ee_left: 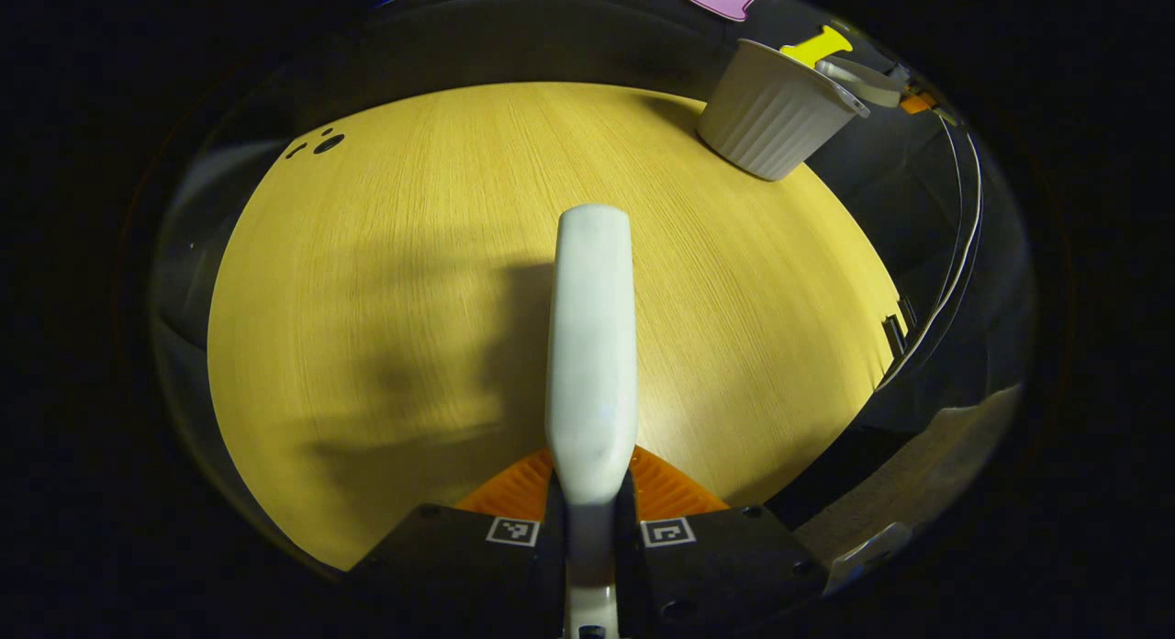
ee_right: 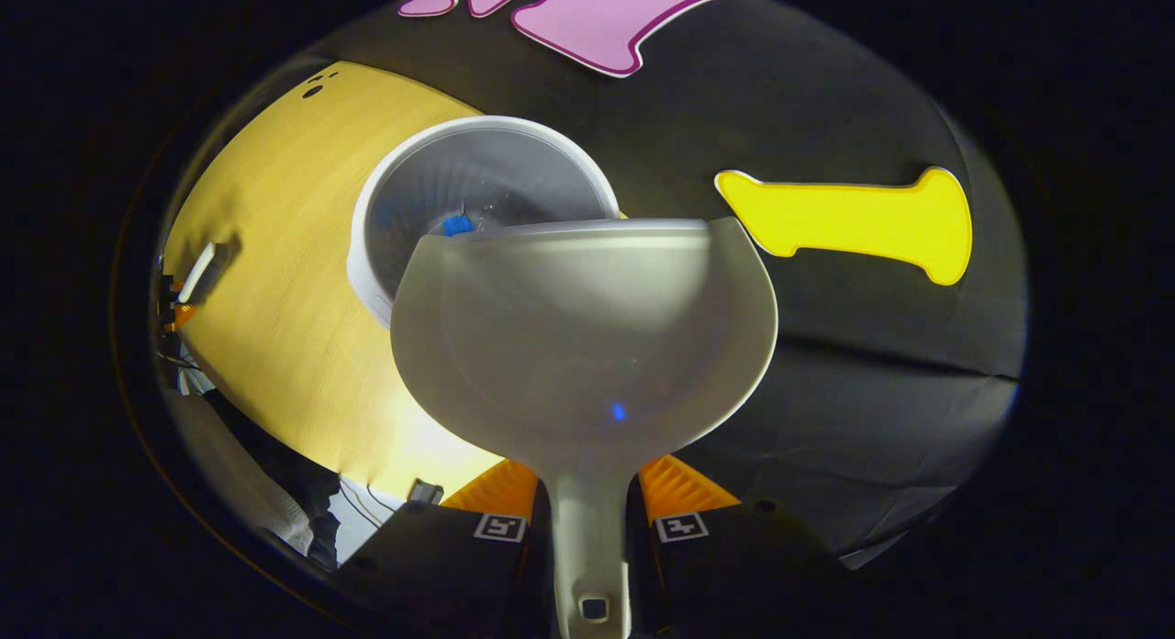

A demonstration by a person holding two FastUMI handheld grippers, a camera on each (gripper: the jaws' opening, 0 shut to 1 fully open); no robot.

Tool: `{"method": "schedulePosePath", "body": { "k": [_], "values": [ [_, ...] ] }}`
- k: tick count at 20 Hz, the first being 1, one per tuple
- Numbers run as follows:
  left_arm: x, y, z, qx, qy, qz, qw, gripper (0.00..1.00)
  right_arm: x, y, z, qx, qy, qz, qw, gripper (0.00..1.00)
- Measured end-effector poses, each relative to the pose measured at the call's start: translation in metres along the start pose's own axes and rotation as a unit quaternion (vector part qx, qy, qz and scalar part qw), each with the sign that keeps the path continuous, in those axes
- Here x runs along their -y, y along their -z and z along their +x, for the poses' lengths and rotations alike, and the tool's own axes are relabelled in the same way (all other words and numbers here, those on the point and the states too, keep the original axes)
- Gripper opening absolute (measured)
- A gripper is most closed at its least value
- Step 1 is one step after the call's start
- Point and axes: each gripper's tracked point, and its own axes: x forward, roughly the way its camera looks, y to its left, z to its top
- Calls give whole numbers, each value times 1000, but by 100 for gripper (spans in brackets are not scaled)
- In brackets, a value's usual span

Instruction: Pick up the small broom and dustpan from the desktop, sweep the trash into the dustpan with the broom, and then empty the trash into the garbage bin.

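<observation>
Broom (ee_left: pixel 592 345) sits pinched in the left gripper (ee_left: pixel 590 506), bristles hidden, over the desk (ee_left: pixel 386 281). Right gripper (ee_right: pixel 587 520) clamps the dustpan (ee_right: pixel 583 336) handle, pan covering the near rim of the bin (ee_right: pixel 477 175); something blue inside is hard to identify.

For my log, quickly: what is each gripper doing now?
Left gripper: closed on the broom.
Right gripper: closed on the dustpan handle.

I see a pale yellow wood-grain desktop (ee_left: pixel 386 281) spreading ahead of the left jaws. On it stands a white ribbed plastic garbage bin (ee_left: pixel 771 116), far ahead and right of those jaws. In the right gripper view the bin (ee_right: pixel 386 244) sits just beyond the jaws, on the desktop (ee_right: pixel 275 281).
</observation>
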Motion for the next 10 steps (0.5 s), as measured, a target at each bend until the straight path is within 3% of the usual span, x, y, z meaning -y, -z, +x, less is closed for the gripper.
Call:
{"method": "schedulePosePath", "body": {
  "k": [6,10],
  "values": [
    [-4,-4,0,-3,-10,1,1000,26,1,3,-34,74,-23,42,996,36],
    [-8,-11,1,-5,-18,2,1000,26,-24,13,-79,137,-51,49,988,36]
  ]
}}
